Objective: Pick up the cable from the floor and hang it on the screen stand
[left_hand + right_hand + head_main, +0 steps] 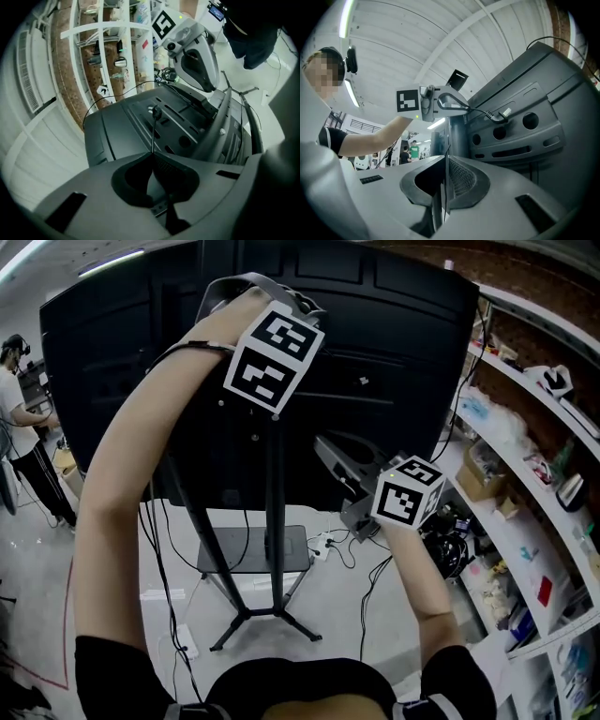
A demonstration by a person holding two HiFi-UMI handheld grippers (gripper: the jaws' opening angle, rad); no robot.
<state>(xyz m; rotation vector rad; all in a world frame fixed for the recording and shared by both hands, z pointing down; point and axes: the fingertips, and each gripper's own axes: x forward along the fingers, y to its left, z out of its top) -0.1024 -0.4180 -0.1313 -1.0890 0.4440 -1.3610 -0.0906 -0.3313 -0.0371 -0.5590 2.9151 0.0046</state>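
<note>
Black cable point(153, 133) in left claw point(152, 157)

Ahead I'm walled off by the screen point(394, 352), its stand point(275, 592) post and splayed legs block the floor point(328, 596) beneath, shelves point(525, 484) crowd my right, and bare floor opens to the left.

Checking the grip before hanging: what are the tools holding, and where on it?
Left tool pinches the thin black cable a little behind its plug. Right tool is shut too, apparently on the same cable farther along.
</note>
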